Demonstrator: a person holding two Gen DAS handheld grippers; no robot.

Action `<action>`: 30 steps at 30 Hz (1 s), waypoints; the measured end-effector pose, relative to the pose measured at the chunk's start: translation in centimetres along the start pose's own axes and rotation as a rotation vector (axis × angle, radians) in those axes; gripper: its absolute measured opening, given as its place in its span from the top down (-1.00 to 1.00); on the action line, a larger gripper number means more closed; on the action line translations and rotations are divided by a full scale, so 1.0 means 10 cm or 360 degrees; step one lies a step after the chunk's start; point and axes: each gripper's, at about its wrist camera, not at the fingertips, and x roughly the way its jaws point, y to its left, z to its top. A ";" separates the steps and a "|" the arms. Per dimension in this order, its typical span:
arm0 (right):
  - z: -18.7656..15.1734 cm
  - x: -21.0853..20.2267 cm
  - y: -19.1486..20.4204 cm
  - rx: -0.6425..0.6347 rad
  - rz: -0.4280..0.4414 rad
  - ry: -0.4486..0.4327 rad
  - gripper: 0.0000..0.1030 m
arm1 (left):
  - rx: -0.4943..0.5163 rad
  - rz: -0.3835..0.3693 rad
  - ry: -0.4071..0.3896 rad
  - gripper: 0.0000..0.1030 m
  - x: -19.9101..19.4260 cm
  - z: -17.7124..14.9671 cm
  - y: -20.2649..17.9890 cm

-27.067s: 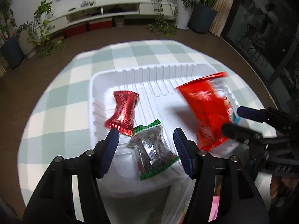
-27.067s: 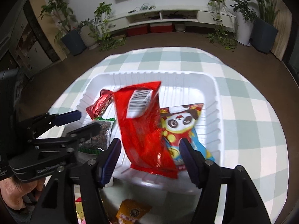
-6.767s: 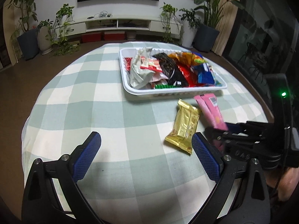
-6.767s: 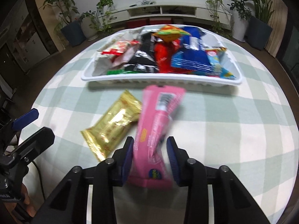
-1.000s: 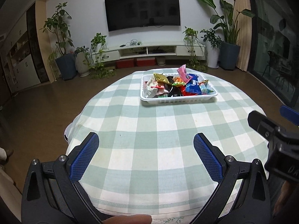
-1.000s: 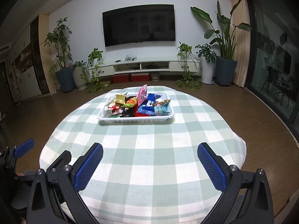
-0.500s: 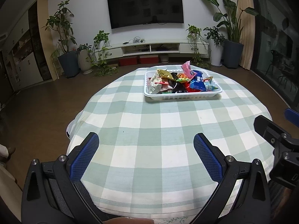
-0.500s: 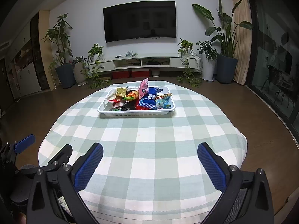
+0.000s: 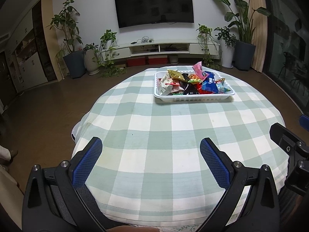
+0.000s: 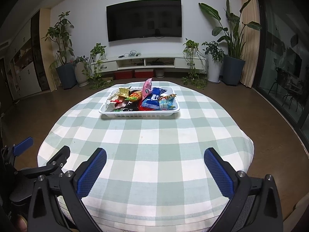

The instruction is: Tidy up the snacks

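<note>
White ribbed plastic tray (image 10: 139, 114), heaped with bright foil snack packets (image 10: 146, 98), sits at upper centre on the green-checked tablecloth (image 10: 146, 154). My left gripper (image 9: 150, 160) and right gripper (image 10: 154, 166) hang spread wide, empty. Sorting seems finished; I'd withdraw gently.

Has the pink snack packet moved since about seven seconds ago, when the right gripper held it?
Yes. The pink packet now stands among the snacks inside the white tray, no longer on the near side of it over the tablecloth.

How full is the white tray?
Full: the white plastic tray is heaped with snack packets, a pink packet sticking up above the rim. No snacks lie on the checked tablecloth.
</note>
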 end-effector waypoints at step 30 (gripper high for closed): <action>-0.02 -0.02 -0.04 -0.0006 -0.0006 0.0020 -1.00 | -0.0001 0.0002 -0.0001 -0.99 0.00 0.00 0.01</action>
